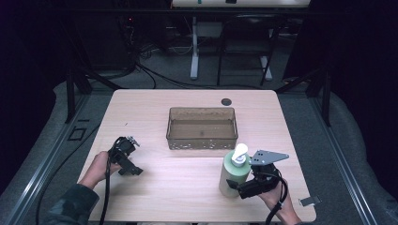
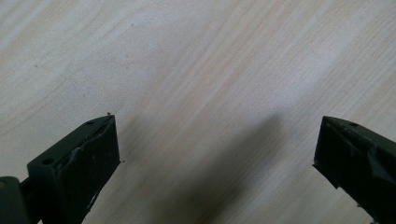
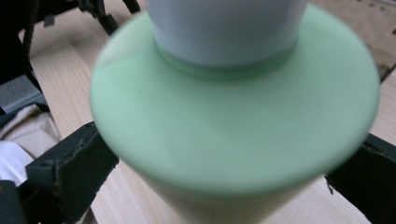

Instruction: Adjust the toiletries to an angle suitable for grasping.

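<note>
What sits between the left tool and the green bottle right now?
Nothing: in the high view, bare table separates the left tool from the green bottle.

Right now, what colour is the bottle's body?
Pale green, with a white pump top; the bottle shows best in the high view.

1. A translucent brown bin (image 1: 202, 128) is seen on the table (image 1: 187, 187), beyond both grippers, nearer the right one.
2. A dark round mark (image 1: 226, 101) is noted farther off, behind the bin.
3. A small metal clip (image 1: 309, 201) is found just right of the right gripper.
</note>
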`<state>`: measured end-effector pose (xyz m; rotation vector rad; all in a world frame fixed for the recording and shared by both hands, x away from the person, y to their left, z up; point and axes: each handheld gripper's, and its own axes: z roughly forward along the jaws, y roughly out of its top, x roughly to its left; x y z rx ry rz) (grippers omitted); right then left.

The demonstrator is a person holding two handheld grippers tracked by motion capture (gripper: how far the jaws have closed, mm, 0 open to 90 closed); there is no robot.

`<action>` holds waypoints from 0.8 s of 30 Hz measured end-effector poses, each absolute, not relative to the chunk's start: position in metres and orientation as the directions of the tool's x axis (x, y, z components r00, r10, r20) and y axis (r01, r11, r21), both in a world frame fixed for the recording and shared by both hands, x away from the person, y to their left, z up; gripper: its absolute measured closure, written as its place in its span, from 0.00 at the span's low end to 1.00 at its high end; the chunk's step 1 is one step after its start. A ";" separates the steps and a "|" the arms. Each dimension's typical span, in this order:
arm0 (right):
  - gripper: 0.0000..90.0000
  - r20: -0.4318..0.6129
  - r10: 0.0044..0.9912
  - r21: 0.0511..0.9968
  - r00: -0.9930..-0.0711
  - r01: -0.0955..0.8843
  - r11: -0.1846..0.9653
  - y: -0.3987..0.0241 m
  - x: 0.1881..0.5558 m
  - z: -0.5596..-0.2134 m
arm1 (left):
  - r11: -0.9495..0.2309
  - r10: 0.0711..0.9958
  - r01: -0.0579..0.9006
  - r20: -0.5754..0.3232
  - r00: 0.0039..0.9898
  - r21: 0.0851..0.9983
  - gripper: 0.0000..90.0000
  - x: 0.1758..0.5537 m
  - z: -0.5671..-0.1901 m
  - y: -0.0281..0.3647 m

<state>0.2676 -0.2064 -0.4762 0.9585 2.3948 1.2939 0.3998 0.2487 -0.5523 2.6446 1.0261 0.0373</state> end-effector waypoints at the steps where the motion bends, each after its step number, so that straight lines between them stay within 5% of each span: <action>1: 0.00 0.083 0.656 0.822 -0.750 0.423 0.380 -0.205 0.268 -0.475 | -0.698 0.663 0.655 -0.085 0.744 0.289 0.00 0.400 -0.552 0.249; 24: 0.13 0.010 0.706 0.850 -0.708 0.379 0.367 -0.196 0.269 -0.464 | -0.700 0.663 0.655 -0.083 0.744 0.284 0.00 0.400 -0.553 0.248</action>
